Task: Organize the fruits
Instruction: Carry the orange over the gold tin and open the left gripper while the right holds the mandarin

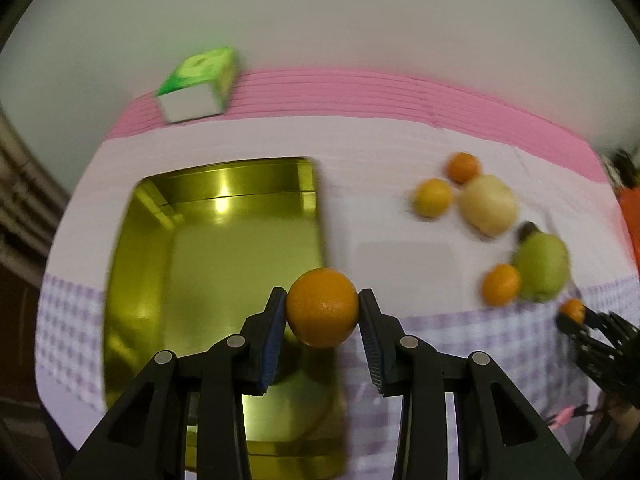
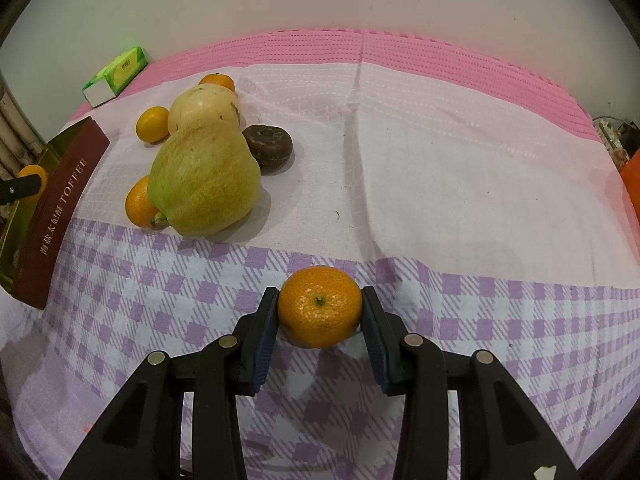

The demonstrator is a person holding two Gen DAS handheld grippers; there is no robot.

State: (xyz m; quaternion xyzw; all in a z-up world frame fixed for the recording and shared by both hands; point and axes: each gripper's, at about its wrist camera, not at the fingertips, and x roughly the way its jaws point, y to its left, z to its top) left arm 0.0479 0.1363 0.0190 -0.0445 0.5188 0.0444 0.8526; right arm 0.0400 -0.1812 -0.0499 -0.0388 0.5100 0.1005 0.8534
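Tin point(image 1: 144, 240) left; fruit pile point(image 2: 204, 176) right, on cloth point(image 2: 440, 160).

Motion blur softens the whole left wrist view: the cluster of 3 small oranges point(image 1: 464, 167), the pale round pear point(image 1: 489, 205) and the green pear point(image 1: 542, 266) have smeared edges. The print on the green and white carton point(image 1: 197, 85) cannot be read there. The near end of the shiny gold metal tin point(image 1: 216, 264) is hidden behind the black left gripper point(image 1: 322, 307). At the far right, the black right gripper point(image 1: 576, 314) is cut off by the frame edge.

In the right wrist view, the green pear point(image 2: 204, 178) covers part of 1 small orange point(image 2: 138, 202). The dark red tin side lettered TOFFEE point(image 2: 60, 208) hides the tin's inside. An orange object point(image 2: 632, 184) is cropped at the right edge, unidentifiable.
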